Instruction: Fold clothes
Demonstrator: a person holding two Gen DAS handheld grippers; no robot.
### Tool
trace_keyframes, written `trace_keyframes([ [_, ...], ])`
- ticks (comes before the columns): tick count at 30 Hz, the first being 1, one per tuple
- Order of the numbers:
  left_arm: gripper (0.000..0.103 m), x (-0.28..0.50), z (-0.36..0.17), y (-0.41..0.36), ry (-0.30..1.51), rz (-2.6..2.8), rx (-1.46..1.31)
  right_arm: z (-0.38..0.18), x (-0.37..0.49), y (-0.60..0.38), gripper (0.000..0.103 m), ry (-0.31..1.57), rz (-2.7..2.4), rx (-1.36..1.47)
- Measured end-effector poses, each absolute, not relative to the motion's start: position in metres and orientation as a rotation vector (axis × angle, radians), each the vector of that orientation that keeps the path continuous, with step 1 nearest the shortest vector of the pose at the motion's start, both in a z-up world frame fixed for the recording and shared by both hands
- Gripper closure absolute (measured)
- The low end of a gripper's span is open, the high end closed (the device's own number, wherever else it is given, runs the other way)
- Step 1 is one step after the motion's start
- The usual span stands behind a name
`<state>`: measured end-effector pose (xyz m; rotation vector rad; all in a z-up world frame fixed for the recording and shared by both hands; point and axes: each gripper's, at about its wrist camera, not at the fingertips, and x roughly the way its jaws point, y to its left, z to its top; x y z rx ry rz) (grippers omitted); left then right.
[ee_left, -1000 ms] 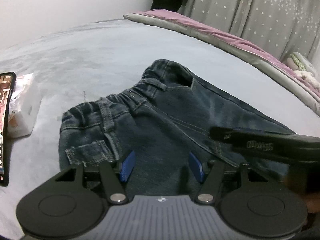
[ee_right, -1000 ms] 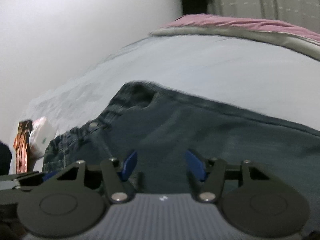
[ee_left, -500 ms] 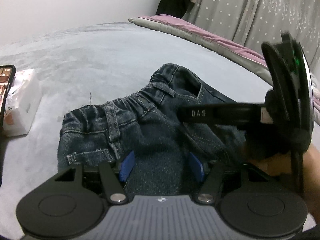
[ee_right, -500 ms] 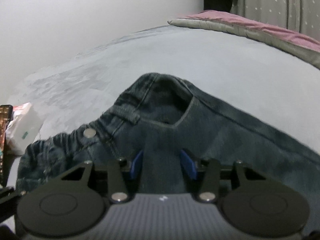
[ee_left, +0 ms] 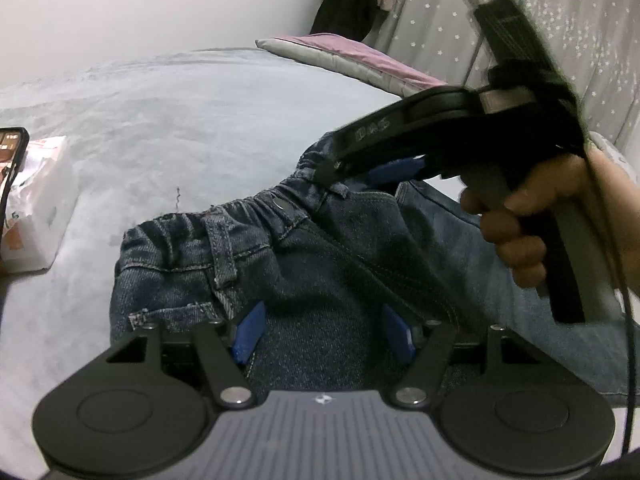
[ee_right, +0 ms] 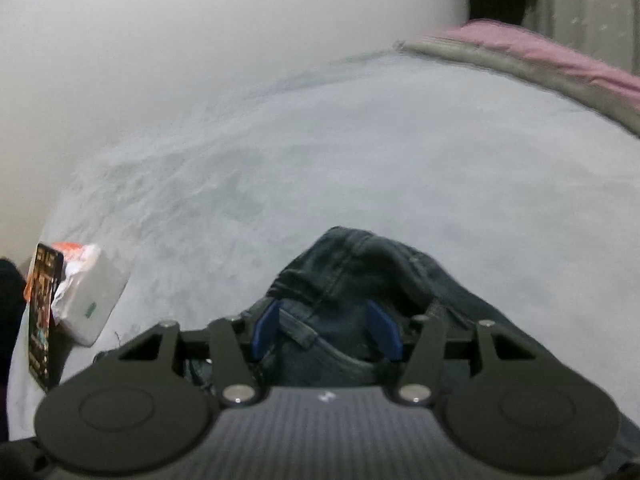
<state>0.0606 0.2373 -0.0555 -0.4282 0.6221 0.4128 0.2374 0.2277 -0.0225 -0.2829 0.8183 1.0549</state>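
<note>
Right now your left gripper hangs over the jeans at the frame's lower centre, jaws standing apart and just opening, denim below them, nothing pinched. Your right gripper is at the waistband; its jaws have just widened and a fold of denim lies between the pads, but whether they press it you cannot tell. Your right hand blocks the trouser legs at right. A phone is cut off at left.

jeans: coarse matt denim | bedcover: soft matt napped cloth | packet: glossy plastic
</note>
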Motion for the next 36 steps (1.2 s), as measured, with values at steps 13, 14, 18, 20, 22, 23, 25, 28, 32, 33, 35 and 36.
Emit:
trace_keyframes([
  [13, 0.037, 0.057, -0.054, 0.245, 0.610, 0.405, -0.497, -0.010, 0.264, 0.231, 0.046, 0.995, 1.065, -0.455],
  [14, 0.037, 0.057, -0.054, 0.245, 0.609, 0.404, -0.502, -0.005, 0.265, 0.224, 0.046, 0.976, 1.056, -0.432],
  [18, 0.037, 0.055, -0.055, 0.246, 0.606, 0.407, -0.520, 0.002, 0.260, 0.199, 0.047, 0.921, 1.003, -0.398],
  [20, 0.037, 0.056, -0.055, 0.247, 0.606, 0.406, -0.522, 0.000, 0.255, 0.189, 0.055, 0.903, 1.000, -0.402],
  [22, 0.037, 0.056, -0.055, 0.247, 0.606, 0.407, -0.523, -0.007, 0.242, 0.182, 0.059, 0.895, 1.018, -0.409],
  [23, 0.037, 0.056, -0.055, 0.247, 0.606, 0.407, -0.523, -0.011, 0.236, 0.180, 0.060, 0.892, 1.028, -0.411],
  [25, 0.037, 0.056, -0.055, 0.247, 0.606, 0.408, -0.518, -0.022, 0.225, 0.179, 0.063, 0.891, 1.040, -0.419],
  [28, 0.037, 0.057, -0.054, 0.246, 0.609, 0.408, -0.512, -0.040, 0.219, 0.188, 0.066, 0.870, 1.013, -0.448],
  [32, 0.037, 0.057, -0.053, 0.246, 0.610, 0.408, -0.508, -0.049, 0.216, 0.199, 0.066, 0.818, 0.992, -0.417],
  [33, 0.037, 0.057, -0.053, 0.246, 0.610, 0.408, -0.506, -0.049, 0.216, 0.200, 0.066, 0.809, 0.988, -0.408],
  [35, 0.037, 0.057, -0.053, 0.244, 0.611, 0.409, -0.503, -0.047, 0.215, 0.203, 0.066, 0.785, 0.983, -0.393],
  [36, 0.037, 0.056, -0.053, 0.244, 0.610, 0.408, -0.502, -0.046, 0.215, 0.204, 0.066, 0.777, 0.980, -0.386],
])
